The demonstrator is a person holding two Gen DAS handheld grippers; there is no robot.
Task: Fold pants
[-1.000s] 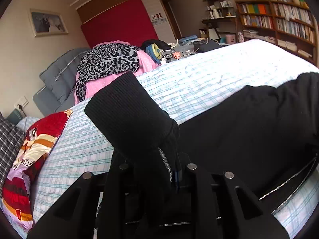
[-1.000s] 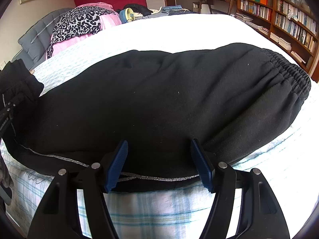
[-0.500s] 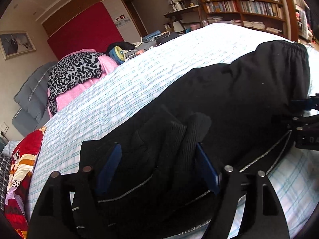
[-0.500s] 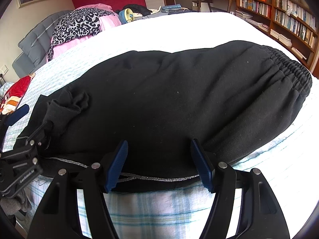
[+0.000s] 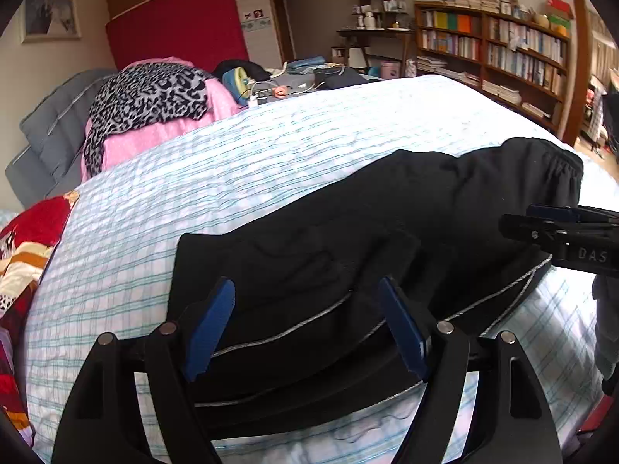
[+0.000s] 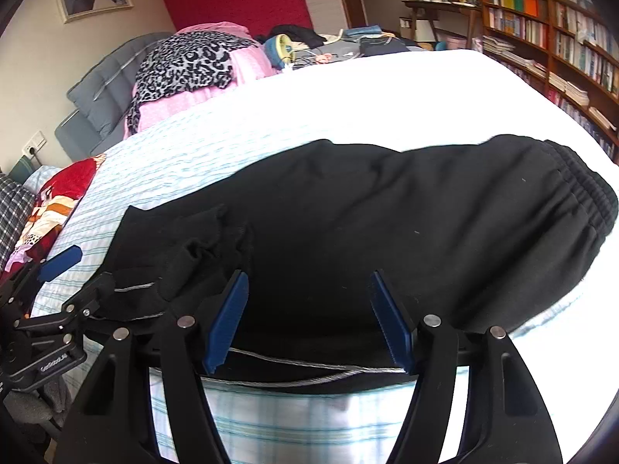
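Observation:
The black pants (image 6: 387,224) lie folded across the plaid bed sheet (image 5: 232,178), with the elastic waistband (image 6: 580,193) at the right. The ribbed leg cuffs (image 6: 201,239) rest crumpled on top at the left end. My left gripper (image 5: 305,324) hovers open just before the pants' near left edge, nothing between its blue pads (image 5: 211,328). In the right wrist view it shows at the far left (image 6: 83,270). My right gripper (image 6: 309,321) stands open over the near edge with the silver side stripe (image 6: 309,371), gripping nothing. From the left wrist view it (image 5: 518,220) is seen side-on.
A pink blanket with a leopard-print cloth (image 5: 151,96) lies at the bed's head before a grey headboard (image 5: 50,131). A red patterned pillow (image 5: 27,239) sits at the left. Small clutter (image 5: 278,85) lies on the far side; bookshelves (image 5: 503,50) line the right wall.
The left gripper carried the leg cuffs over onto the pants, let them go and drew back open. The right gripper stayed open and lifted slightly.

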